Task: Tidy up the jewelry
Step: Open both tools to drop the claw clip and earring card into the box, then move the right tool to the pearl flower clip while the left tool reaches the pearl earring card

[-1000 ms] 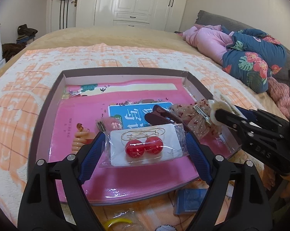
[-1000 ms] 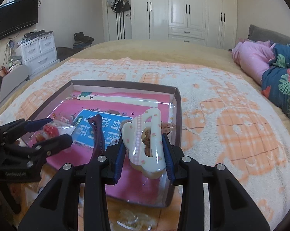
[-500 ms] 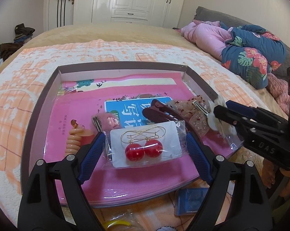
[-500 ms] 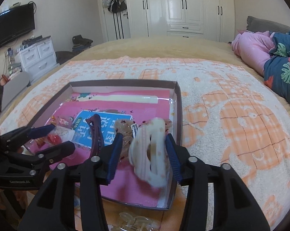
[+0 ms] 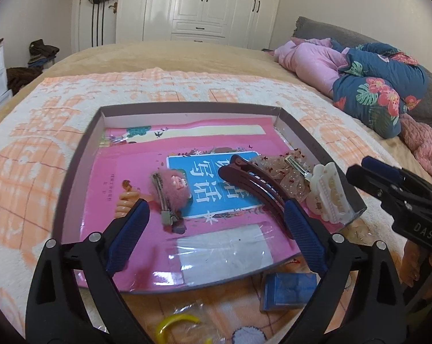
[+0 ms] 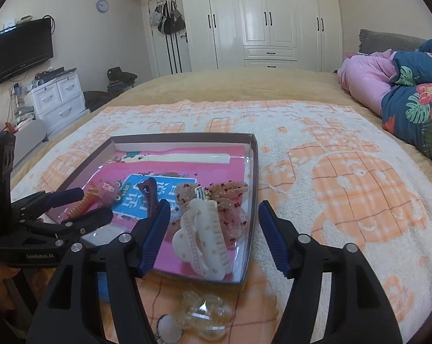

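The shallow tray (image 5: 81,154) with a pink lining lies on the bed. My left gripper (image 5: 216,229) hangs over its near edge with its jaws opening. The earring packet (image 5: 221,253) lies flat on the lining between the fingers, and neither pad touches it. My right gripper (image 6: 216,236) is at the tray's near right corner (image 6: 253,186), jaws also opening. The cream claw clip (image 6: 201,240) rests in the tray between its fingers, free of both pads. A dark red clip (image 5: 253,180), a pink fuzzy clip (image 5: 173,186) and a tulle bow (image 5: 284,169) also lie in the tray.
On the blanket in front of the tray lie a blue box (image 5: 287,289), a yellow ring in a bag (image 5: 176,324), a clear claw clip (image 6: 204,315) and a white pompom (image 6: 167,329). Bedding (image 5: 373,91) is piled at the far right.
The left gripper let go of the earring packet, which dropped flat onto the lining. The right gripper opened and the cream claw clip fell into the tray's corner.
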